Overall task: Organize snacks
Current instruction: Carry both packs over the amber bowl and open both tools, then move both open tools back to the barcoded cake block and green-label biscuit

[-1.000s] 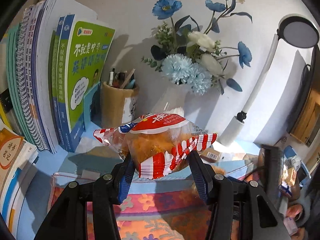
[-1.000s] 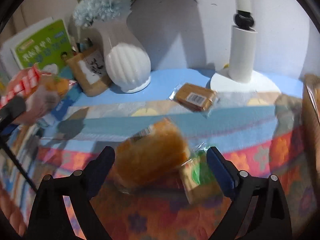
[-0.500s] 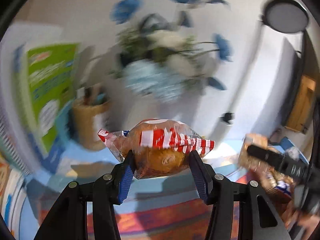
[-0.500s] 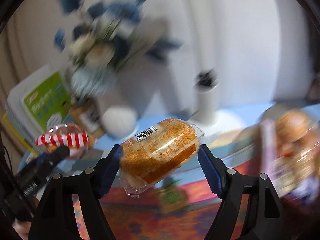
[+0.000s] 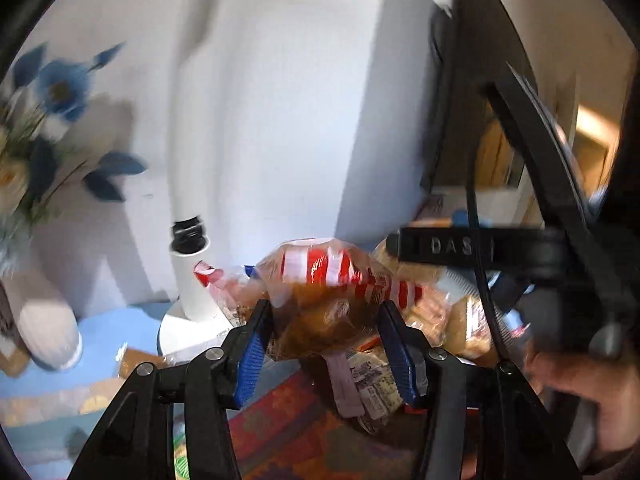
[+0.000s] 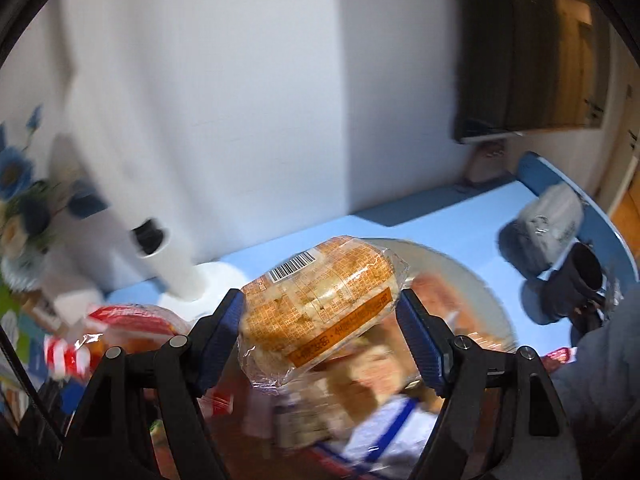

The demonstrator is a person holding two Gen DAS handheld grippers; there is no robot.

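While each gripper carries a snack above the plate (image 6: pixel 472 276), keep both sets of fingers clamped: left gripper (image 5: pixel 326 344) on the striped bun (image 5: pixel 328 300), right gripper (image 6: pixel 320 328) on the orange bread pack (image 6: pixel 320 300); lower them over the pile, then release gently

The right tongs (image 6: pixel 320 334) have lifted the orange-printed bread pack (image 6: pixel 320 304) off the patterned cloth and now hold it over the white plate (image 6: pixel 472 276). The left tongs (image 5: pixel 324 344) have carried the red-striped bun bag (image 5: pixel 324 292) from the books toward the snack pile (image 5: pixel 452 320).
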